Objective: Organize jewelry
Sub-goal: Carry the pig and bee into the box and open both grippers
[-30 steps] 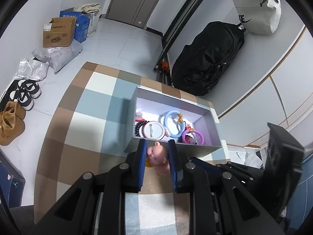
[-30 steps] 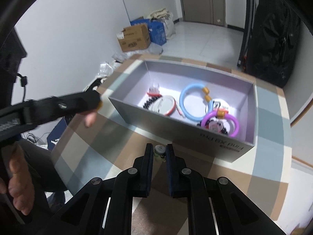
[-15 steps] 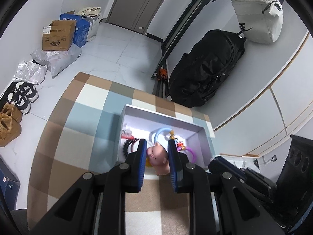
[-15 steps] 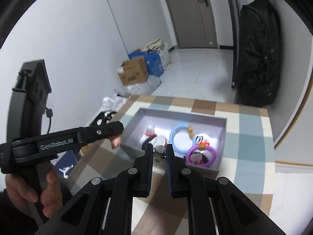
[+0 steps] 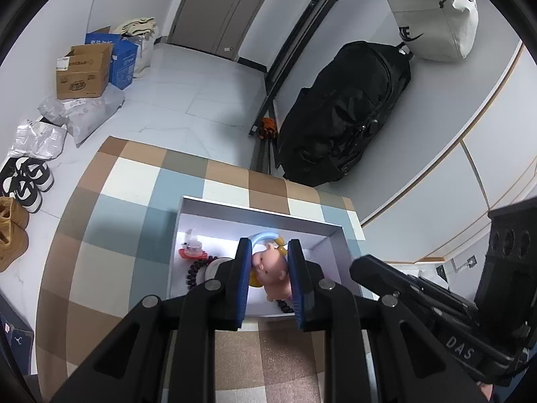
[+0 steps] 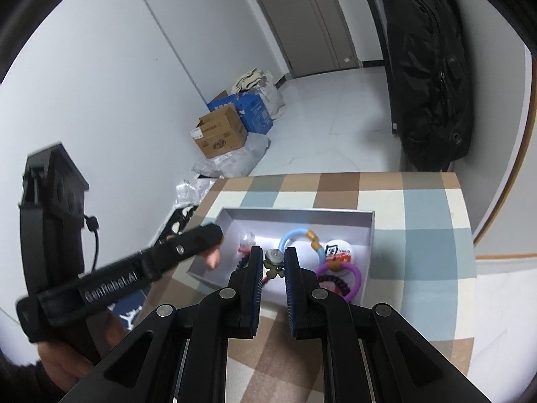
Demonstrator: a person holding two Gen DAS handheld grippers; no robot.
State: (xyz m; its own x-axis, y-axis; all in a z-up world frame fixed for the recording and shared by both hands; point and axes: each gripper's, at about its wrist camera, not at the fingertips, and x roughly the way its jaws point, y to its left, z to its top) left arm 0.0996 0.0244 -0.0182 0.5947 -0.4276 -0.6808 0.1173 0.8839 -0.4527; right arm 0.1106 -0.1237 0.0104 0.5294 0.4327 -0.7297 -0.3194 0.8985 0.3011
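Observation:
An open grey box (image 5: 261, 213) (image 6: 367, 231) sits on the checkered table. Inside lie a blue bangle (image 6: 295, 235), a purple ring (image 6: 355, 278), a black spiral hair tie (image 5: 192, 272), a white badge (image 6: 337, 251) and a small red-based piece (image 5: 192, 251). My left gripper (image 5: 266, 252) is shut on a pink pig charm (image 5: 270, 270), held above the box. My right gripper (image 6: 272, 258) is shut on a small charm with a round white top (image 6: 273, 258), above the box's near side. The left gripper also shows in the right wrist view (image 6: 201, 238).
The checkered cloth table (image 5: 127, 201) drops to the floor on the left and far sides. A black bag (image 5: 342, 114) leans on the wall behind the table. Cardboard boxes (image 5: 84, 70) and shoes (image 5: 27, 181) are on the floor at left.
Both grippers have risen and moved forward over the box, each still holding its charm. The box now looks smaller and lies directly beneath the fingertips.

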